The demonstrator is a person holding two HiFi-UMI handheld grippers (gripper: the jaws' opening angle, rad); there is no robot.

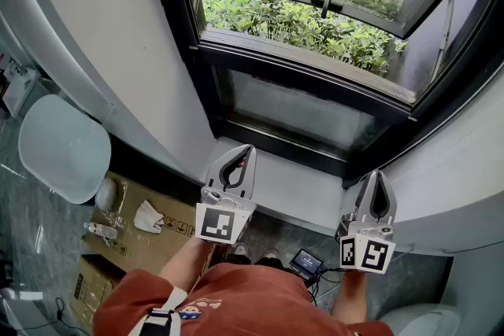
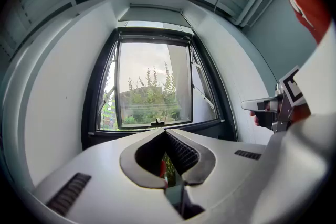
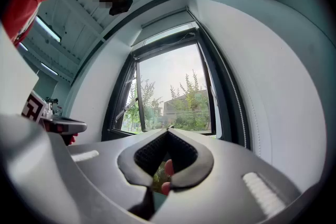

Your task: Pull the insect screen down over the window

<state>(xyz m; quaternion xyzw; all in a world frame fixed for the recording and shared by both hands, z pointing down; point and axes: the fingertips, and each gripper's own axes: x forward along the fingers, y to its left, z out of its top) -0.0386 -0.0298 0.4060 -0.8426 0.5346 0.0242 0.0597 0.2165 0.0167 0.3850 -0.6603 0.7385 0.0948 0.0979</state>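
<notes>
Left gripper [image 1: 242, 152]: jaws pressed together, nothing between them; held near, short of the sill.
Right gripper [image 1: 379, 177]: jaws likewise together and empty; near right, level with the left, the two well apart.
Window [image 1: 299, 63]: far centre, dark frame, sash swung outward over shrubs [image 1: 268, 16].
Insect screen: cannot be told apart from the dark top rail [image 2: 152, 34].
Cardboard box [image 1: 165, 248]: floor, near left.
</notes>
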